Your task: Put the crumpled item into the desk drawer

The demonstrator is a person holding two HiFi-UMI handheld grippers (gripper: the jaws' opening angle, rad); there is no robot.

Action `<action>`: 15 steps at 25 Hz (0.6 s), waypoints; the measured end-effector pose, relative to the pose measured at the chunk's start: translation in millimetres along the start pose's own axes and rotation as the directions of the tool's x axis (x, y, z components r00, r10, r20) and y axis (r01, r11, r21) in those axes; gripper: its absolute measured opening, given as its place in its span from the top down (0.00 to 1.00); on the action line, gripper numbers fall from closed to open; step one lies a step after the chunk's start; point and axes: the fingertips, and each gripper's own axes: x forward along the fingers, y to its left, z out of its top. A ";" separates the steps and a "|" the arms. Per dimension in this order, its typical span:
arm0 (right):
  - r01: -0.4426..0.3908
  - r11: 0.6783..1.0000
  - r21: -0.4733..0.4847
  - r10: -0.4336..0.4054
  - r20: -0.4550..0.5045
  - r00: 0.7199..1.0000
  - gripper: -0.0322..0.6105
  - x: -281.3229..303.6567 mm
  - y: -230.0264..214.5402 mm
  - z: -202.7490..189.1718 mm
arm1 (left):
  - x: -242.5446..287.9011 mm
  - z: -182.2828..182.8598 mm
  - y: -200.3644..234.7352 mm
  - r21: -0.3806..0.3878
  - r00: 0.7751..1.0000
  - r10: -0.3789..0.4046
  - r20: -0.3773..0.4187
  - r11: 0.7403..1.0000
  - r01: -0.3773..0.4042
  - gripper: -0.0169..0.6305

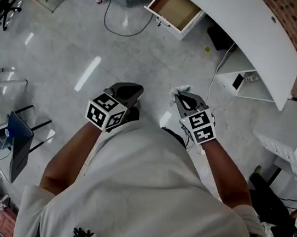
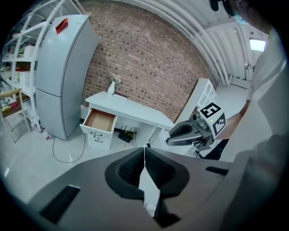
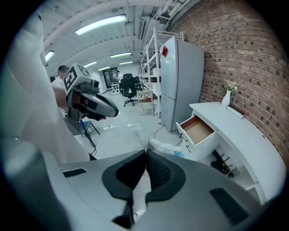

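Observation:
My right gripper (image 1: 181,96) (image 3: 146,151) is shut on a crumpled white, see-through wrapper (image 1: 180,88) (image 3: 159,146) that sticks out past its tips. My left gripper (image 1: 133,89) (image 2: 144,149) is shut with nothing in it. Both are held at waist height over the floor, side by side. Ahead stands the white curved desk (image 1: 254,30) (image 2: 135,110) (image 3: 235,131), its drawer (image 1: 176,8) (image 2: 100,121) (image 3: 198,130) pulled out, with a bare wooden bottom. The drawer is some way off from both grippers.
A grey refrigerator (image 2: 63,76) (image 3: 181,85) stands left of the desk, and a black cable (image 1: 124,24) loops on the floor before it. A vase (image 2: 111,86) (image 3: 227,97) stands on the desktop. White shelving (image 3: 149,76) is further back, and a blue chair (image 1: 18,145) is at my left.

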 end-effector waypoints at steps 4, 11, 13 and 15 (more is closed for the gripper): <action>0.030 0.999 -0.039 -0.030 -0.015 0.999 0.90 45.1 -11.6 53.0 | -21.1 17.5 65.7 0.024 1.000 -0.003 -0.008 1.000 0.003 0.94; 0.017 0.994 -0.110 -0.023 -0.048 0.999 0.90 105.6 -53.5 105.5 | -26.6 36.1 142.4 -0.044 0.999 0.047 0.012 0.998 -0.046 0.94; 0.011 0.990 -0.138 -0.019 -0.055 0.998 0.90 125.6 -77.6 119.5 | -19.8 46.5 160.2 -0.065 0.998 0.059 0.015 0.996 -0.058 0.94; 0.008 0.985 -0.172 -0.019 -0.063 0.998 0.90 147.2 -106.6 133.9 | -11.0 60.1 177.7 -0.074 0.997 0.071 0.013 0.995 -0.070 0.94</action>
